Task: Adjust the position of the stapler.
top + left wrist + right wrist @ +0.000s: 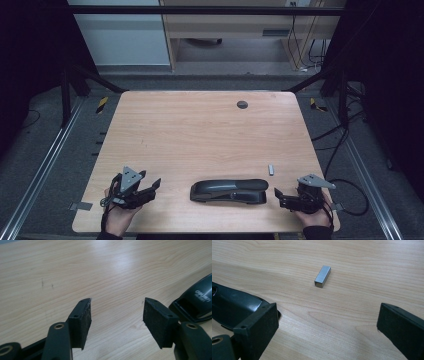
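Black plastic stapler [229,191] lies lengthwise on the pale wood-grain surface [200,130], near the front edge, between both hands. Small grey metal block of staples [271,169] sits just beyond the stapler's right end, apart from it.

Left hand-held gripper [150,186]: jaws parted about halfway, empty, aimed at the stapler's left end, not touching. Right hand-held gripper [278,196]: jaws wide, empty; in the right gripper view the staple block [322,276] lies ahead between them.

Likely step: take the staples. Best to come in low and centred, closing across the block's narrow sides.

Front edge is close; the far half of the surface offers open room. Small dark round grommet [242,104] far back.
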### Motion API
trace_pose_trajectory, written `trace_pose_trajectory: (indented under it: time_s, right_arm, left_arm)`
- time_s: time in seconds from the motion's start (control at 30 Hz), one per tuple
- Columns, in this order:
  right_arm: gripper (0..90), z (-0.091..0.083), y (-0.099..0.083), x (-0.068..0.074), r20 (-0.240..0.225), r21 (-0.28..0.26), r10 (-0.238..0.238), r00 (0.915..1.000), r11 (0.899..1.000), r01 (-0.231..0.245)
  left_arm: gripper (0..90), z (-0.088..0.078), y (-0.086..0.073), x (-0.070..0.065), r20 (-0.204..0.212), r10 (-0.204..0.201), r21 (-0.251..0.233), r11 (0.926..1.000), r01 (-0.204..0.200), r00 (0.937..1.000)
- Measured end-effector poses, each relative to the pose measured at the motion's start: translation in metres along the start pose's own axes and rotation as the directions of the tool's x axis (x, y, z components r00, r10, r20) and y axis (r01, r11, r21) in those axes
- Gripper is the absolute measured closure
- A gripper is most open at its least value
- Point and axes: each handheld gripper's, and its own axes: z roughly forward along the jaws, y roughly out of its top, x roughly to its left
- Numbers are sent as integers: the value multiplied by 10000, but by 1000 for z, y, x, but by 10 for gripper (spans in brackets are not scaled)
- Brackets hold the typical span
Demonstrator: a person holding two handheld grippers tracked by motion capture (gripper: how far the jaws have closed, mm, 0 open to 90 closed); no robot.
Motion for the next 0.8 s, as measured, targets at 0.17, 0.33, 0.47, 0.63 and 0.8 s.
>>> trace_pose_trajectory:
  time_s: [0.17,0.33,0.47,0.63,0.8]
  right_arm:
    - [43,3,0,-3,73,35,-308,9995,9995,307]
    - [34,5,0,-8,182,44,-251,9995,9997,250]
    - [22,11,-2,-13,415,34,-443,9982,9990,442]
    - [16,18,-3,-16,616,341,-461,9970,9984,440]
    - [15,21,-4,-19,751,494,-478,9960,9978,441]
  left_arm:
    - [390,-3,8,-12,207,433,-121,9990,-430,9988]
    - [393,-3,16,-23,421,685,-272,9974,-673,9968]
    - [393,-3,23,-32,566,948,-393,9949,-926,9939]
    - [395,-3,29,-44,785,1299,-393,9911,-1271,9884]
    - [404,-5,38,-55,999,1643,-499,9859,-1600,9813]
